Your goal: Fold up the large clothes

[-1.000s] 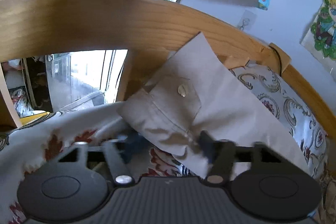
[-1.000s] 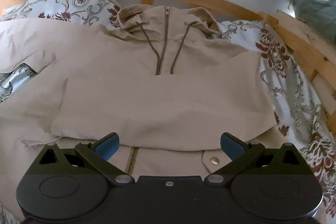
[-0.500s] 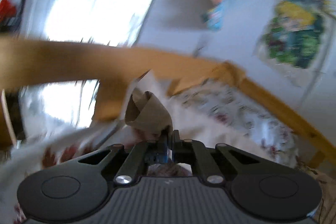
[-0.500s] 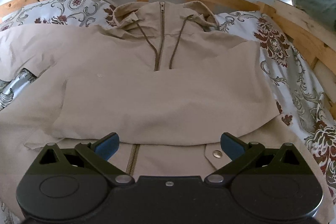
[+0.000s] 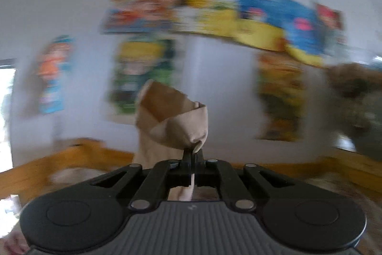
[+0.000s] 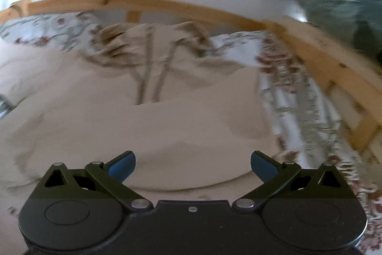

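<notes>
Lifted since the earlier frames: left gripper (image 5: 191, 154) was down near the bed rail beside the sleeve, now it points at the wall with the cuff (image 5: 174, 121) raised in front of blurred posters (image 5: 210, 13). Its jaws are pinched together on the cuff fabric; beige cloth bunches above the tips and a strip hangs down between the finger links. Bed rail (image 5: 47, 166) sits low in that view, below the cuff. Heavy motion blur.

Right gripper (image 6: 193, 165) is spread wide, holding nothing, blue pads (image 6: 120, 165) apart, hovering over the jacket (image 6: 143, 130). Jacket lies flat on the floral sheet (image 6: 286, 78), lower part folded up over the chest, hood and drawstrings toward the rail (image 6: 167, 6). A plastic-wrapped bundle (image 6: 346, 4) sits beyond the rail, right of the jacket.
</notes>
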A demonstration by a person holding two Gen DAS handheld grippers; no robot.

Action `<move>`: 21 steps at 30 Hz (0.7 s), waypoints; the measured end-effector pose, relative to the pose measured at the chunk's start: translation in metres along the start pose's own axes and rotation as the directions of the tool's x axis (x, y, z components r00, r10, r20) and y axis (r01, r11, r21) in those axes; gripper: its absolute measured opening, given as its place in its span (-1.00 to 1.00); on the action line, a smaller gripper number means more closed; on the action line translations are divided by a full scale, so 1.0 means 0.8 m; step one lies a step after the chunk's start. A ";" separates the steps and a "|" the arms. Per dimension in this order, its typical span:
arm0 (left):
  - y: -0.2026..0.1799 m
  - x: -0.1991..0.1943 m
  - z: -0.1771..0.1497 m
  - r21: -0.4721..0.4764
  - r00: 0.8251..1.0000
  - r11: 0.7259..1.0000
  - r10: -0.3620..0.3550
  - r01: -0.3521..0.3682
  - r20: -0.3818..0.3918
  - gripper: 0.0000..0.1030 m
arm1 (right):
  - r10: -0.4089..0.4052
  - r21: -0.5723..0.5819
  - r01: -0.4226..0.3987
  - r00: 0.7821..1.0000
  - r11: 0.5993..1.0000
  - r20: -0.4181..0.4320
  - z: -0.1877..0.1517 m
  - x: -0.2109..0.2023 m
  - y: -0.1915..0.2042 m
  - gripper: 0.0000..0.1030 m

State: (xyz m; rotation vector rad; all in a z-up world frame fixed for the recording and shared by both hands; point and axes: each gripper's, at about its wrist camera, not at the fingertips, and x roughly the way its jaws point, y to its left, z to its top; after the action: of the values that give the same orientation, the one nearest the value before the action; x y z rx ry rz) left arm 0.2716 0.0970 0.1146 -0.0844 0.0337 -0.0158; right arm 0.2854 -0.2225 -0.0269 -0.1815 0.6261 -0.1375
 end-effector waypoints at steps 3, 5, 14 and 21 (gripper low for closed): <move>-0.079 0.006 -0.022 0.012 0.990 0.991 -0.135 0.136 -0.041 -0.99 | -0.054 0.099 0.054 0.999 0.994 0.001 -0.002 -0.001 -0.038 0.99; -0.127 0.016 -0.056 -0.014 0.971 0.976 -0.218 0.217 -0.095 -0.99 | -0.072 0.172 0.068 0.997 0.983 0.013 -0.005 -0.006 -0.065 0.99; -0.263 0.061 -0.225 -0.041 0.814 0.956 -0.270 0.291 -0.514 -0.94 | -0.222 0.425 0.206 0.975 0.881 -0.013 -0.036 0.012 -0.179 0.99; -0.235 0.032 -0.231 -0.091 0.744 0.943 -0.308 0.319 -0.593 0.75 | -0.199 0.566 0.180 0.980 0.804 -0.028 -0.054 0.016 -0.220 0.99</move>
State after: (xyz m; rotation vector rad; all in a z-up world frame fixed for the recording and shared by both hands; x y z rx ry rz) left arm 0.2884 -0.1060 -0.0543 -0.0644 0.6653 -0.3868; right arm 0.2570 -0.4017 -0.0316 0.3363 0.5082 -0.5094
